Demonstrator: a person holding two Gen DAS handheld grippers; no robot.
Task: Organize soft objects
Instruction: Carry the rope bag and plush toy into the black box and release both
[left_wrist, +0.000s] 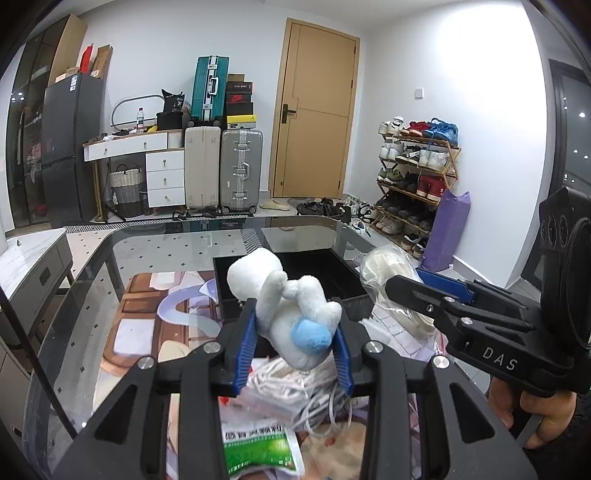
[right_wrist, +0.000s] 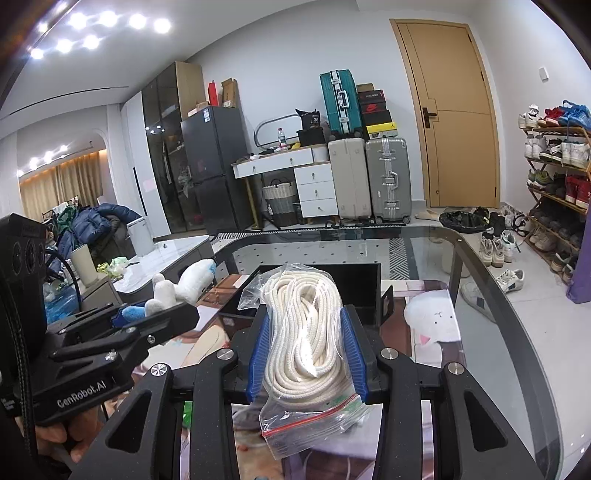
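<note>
Your left gripper (left_wrist: 295, 339) clamps the white plush toy (left_wrist: 291, 310); your right gripper (right_wrist: 308, 354) clamps the bagged rope (right_wrist: 306, 332) above the glass surface (right_wrist: 480, 314), near the black box (right_wrist: 365, 284).

A lived-in home, probably an entry or living room.
Stacked suitcases (left_wrist: 223, 166) at 12 o'clock, a loaded shoe rack (left_wrist: 417, 177) at 2 o'clock, a fridge (left_wrist: 70, 147) at 10 o'clock, and a wooden door (left_wrist: 314, 110).
</note>
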